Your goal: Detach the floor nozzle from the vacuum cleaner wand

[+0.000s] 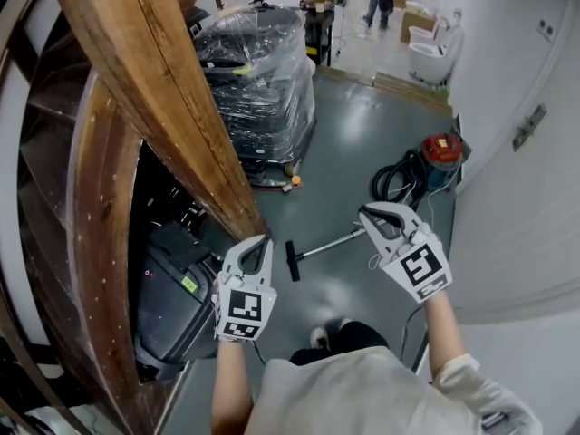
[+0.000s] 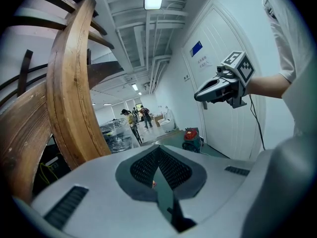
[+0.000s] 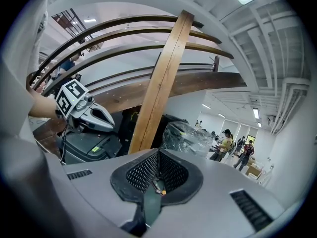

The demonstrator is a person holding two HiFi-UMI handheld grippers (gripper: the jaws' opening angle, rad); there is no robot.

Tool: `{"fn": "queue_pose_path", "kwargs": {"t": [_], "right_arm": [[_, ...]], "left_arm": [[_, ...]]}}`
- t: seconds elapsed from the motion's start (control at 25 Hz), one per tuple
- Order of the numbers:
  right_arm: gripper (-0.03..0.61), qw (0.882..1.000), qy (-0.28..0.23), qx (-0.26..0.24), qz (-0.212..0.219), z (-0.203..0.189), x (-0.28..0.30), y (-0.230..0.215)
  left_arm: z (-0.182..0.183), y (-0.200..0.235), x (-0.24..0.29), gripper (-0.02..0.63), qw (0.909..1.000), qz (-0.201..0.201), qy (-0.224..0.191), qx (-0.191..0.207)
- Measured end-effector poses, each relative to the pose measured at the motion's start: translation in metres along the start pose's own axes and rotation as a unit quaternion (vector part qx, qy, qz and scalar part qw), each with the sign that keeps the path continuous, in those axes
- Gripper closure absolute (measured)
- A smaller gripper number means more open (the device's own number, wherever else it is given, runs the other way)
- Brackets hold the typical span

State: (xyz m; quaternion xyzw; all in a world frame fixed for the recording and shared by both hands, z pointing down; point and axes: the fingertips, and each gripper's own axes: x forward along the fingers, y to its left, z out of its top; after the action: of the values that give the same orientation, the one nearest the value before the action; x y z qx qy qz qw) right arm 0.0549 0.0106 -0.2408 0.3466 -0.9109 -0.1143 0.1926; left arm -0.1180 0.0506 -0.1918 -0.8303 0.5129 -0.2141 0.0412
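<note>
The left claw point(image 1: 264, 241) and right claw point(image 1: 365, 212) are both closed, empty, held apart above the floor nozzle point(image 1: 293, 261) (joined to its wand point(image 1: 332, 243), lying on the floor point(image 1: 358, 134)).

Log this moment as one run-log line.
left gripper: jaws shut, empty | right gripper: jaws shut, empty | floor nozzle: attached to wand, untouched

Grey floor point(image 1: 362, 125): wand point(image 1: 331, 243) with floor nozzle point(image 1: 293, 260) lying flat; red vacuum point(image 1: 441, 150), coiled hose point(image 1: 397, 178), wrapped pallet point(image 1: 258, 80).
</note>
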Motion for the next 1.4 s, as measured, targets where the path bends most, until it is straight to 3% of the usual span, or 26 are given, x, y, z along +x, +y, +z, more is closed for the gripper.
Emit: {"fn": "queue_pose_path", "kwargs": {"t": [0.36,0.96,1.4], "right_arm": [[0.549,1.000,-0.008,0.001,0.002,-0.007,0.024,-0.023],[0.548,0.997,-0.022,-0.020,0.064,-0.020,0.084,-0.057],[0.548,0.994,-0.026,-0.022,0.102,-0.055,0.139,-0.071]], "left_arm": [[-0.010,0.009,0.018,0.615,0.9998,0.011,0.013,-0.013],[-0.011,0.023,0.090,0.617,0.9985,0.025,0.034,-0.034],[-0.042,0.034,0.141,0.615,0.9965,0.045,0.049,-0.051]]}}
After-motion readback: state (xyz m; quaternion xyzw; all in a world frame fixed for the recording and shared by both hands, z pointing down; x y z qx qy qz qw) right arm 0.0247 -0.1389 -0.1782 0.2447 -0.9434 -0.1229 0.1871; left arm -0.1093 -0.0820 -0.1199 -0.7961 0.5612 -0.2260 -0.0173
